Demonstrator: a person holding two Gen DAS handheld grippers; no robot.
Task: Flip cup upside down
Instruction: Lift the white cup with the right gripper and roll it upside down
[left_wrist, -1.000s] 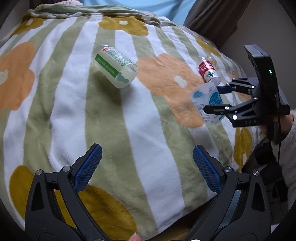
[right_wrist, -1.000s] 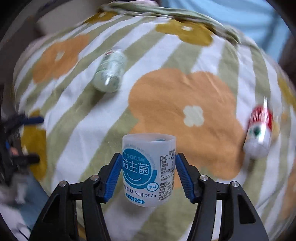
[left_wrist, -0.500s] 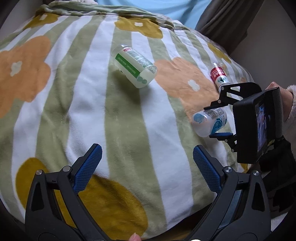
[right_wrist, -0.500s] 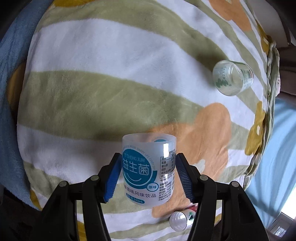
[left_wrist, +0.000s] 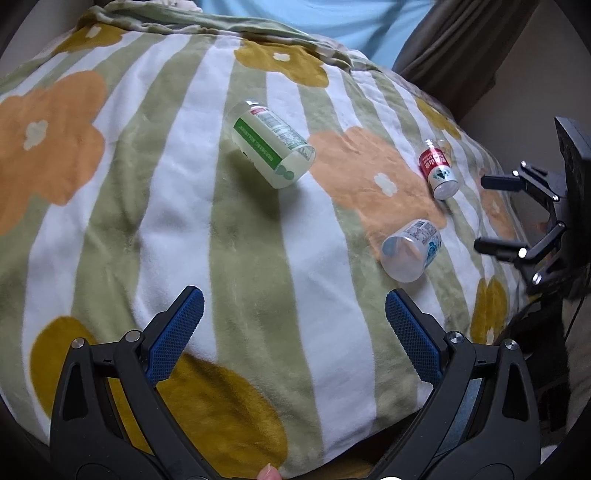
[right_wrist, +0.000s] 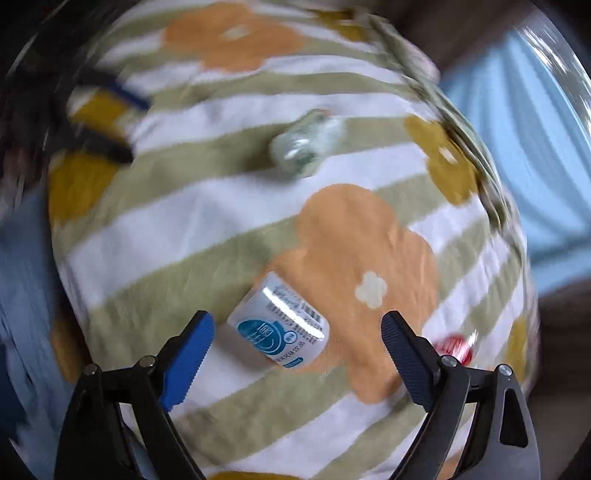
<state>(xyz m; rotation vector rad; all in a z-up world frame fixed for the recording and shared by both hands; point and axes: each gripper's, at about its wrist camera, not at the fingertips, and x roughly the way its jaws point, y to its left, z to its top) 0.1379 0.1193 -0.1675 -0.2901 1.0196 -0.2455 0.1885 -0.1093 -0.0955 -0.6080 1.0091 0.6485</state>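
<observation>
Cup (right_wrist: 280, 326) just got released, right gripper (right_wrist: 297, 345) now spread wide and left gripper (left_wrist: 293, 323) spread empty too, so it's sitting bottom-up but tilted on the striped flower blanket (left_wrist: 177, 192), flip looks basically done.

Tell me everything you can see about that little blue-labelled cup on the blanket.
The blue-labelled cup is a small translucent plastic container with a blue round logo, printed text and a barcode. It sits tilted on the striped flower blanket, closed end up, at the edge of an orange flower. Nothing grips it: the open right gripper is around it without touching.
</observation>
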